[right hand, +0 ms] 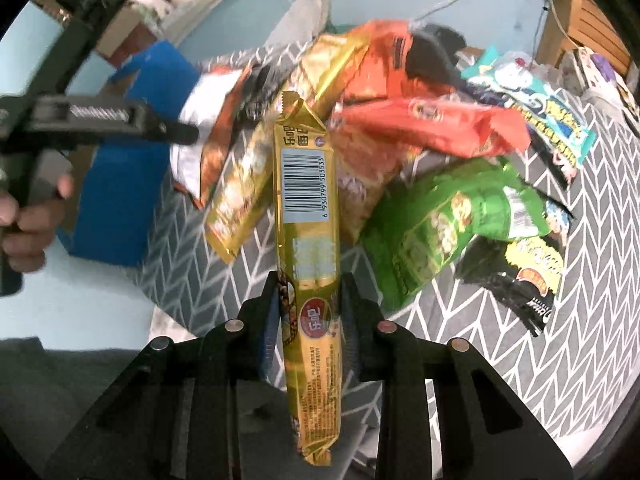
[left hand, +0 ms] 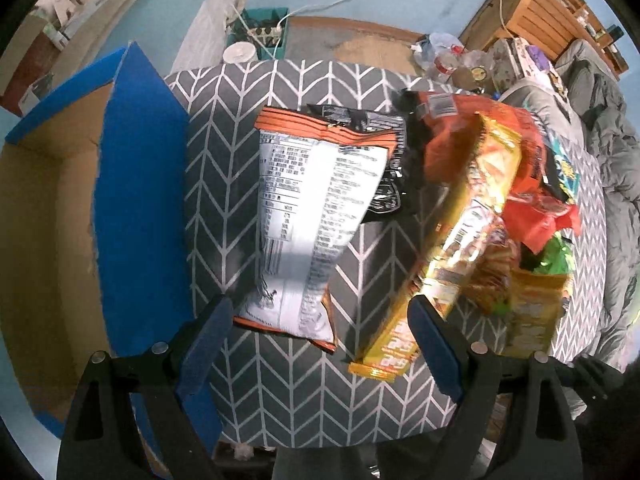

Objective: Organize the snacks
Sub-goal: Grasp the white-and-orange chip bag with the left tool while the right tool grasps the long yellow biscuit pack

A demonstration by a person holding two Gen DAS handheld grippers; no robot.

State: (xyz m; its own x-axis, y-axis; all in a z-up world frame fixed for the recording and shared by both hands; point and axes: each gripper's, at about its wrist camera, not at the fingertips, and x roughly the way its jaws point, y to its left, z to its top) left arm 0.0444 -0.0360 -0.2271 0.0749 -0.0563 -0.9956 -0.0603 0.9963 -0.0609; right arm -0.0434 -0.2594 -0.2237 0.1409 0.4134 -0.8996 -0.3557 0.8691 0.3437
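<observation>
Right gripper is clamped tight on a long gold snack pack, barcode side up, held above the grey chevron-patterned table with the snack pile beyond it. Left gripper points down with jaws spread wide and empty, over a white-backed chip bag lying flat. At far left sits the blue cardboard box.

Glossy gold foil on the long snack packet clamped between the right gripper jaws, matt black plastic. Beyond it, shiny crinkled green bag. Under the left gripper, woven matt cloth; to its left, matt cardboard box.
</observation>
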